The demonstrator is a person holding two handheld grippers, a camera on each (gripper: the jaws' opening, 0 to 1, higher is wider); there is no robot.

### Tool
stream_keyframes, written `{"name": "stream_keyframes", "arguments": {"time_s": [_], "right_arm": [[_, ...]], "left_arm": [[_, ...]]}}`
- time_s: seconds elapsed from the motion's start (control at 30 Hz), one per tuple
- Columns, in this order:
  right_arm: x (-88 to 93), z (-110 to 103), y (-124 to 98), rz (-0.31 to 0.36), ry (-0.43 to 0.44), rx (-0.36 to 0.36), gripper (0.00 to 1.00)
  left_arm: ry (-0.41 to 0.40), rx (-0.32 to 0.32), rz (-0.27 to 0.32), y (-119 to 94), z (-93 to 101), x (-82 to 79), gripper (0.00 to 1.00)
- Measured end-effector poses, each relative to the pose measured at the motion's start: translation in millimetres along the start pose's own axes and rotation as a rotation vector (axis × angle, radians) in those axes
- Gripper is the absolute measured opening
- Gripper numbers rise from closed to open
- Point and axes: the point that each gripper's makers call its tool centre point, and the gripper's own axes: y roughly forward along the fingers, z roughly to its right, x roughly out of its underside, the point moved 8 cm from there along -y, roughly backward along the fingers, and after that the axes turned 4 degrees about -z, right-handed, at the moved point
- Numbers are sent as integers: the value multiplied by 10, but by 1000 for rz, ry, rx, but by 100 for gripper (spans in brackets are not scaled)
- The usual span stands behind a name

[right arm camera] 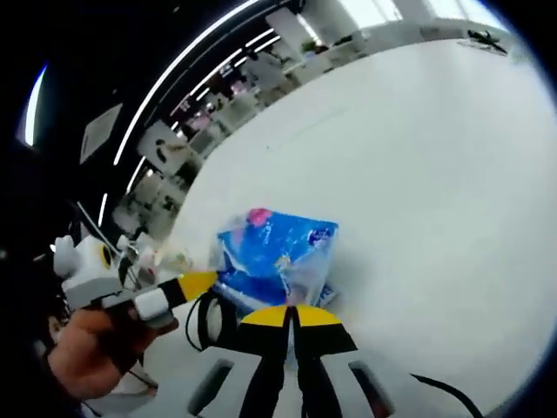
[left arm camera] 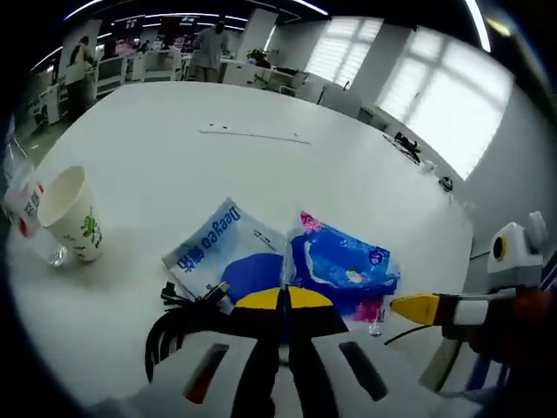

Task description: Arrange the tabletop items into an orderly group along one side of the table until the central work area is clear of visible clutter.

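In the left gripper view, the left gripper (left arm camera: 284,300) rises from the near edge with its two yellow-tipped jaws pressed together, nothing visible between them. The tips sit over the near edge of two packets lying side by side on the white table (left arm camera: 261,165): a white and blue packet (left arm camera: 228,248) on the left and a bright blue packet (left arm camera: 341,270) with pink patches on the right, their edges touching. A coil of black cable (left arm camera: 174,326) lies just left of the jaws, touching the near corner of the white and blue packet. Farther left, near the table's edge, a paper cup (left arm camera: 71,213) with a green print stands tilted in this view, with a small red and white wrapper (left arm camera: 22,205) just beside it. The right gripper (left arm camera: 418,307) comes in from the right, level with the table, its yellow tip pointing toward the bright blue packet and stopping just short of it; whether its jaws hold anything cannot be told here.

In the right gripper view, the right gripper (right arm camera: 292,315) also shows its jaws closed together with nothing seen in them, the tips just near of the bright blue packet (right arm camera: 277,257). The black cable (right arm camera: 209,318) curls to the left of the jaws. A hand (right arm camera: 96,348) grips the left gripper (right arm camera: 202,280) at the left, its yellow tip reaching the packet's left edge. The far and right parts of the table (right arm camera: 435,174) are bare white.
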Motion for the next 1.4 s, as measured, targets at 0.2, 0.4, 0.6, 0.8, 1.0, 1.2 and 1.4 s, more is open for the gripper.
{"name": "stream_keyframes", "arguments": {"time_s": [0.2,0.4,0.6,0.8,1.0,1.2,1.4], "right_arm": [[10,116,-93,21,25,8,0],[-8,207,-151,41,34,13,0],[-7,239,-177,46,37,21,0],[-13,268,-190,53,40,25,0],[-49,324,-185,57,45,34,0],[-151,386,-172,63,42,43,0],[-245,429,-158,73,37,46,0]], "left_arm": [[43,10,-36,-62,186,177,0],[54,23,-48,-48,205,174,0],[65,36,-52,-83,331,238,0],[67,44,-58,-56,345,224,0],[70,58,-58,22,342,202,0],[50,71,-49,81,379,156,0],[33,83,-41,190,378,93,0]]}}
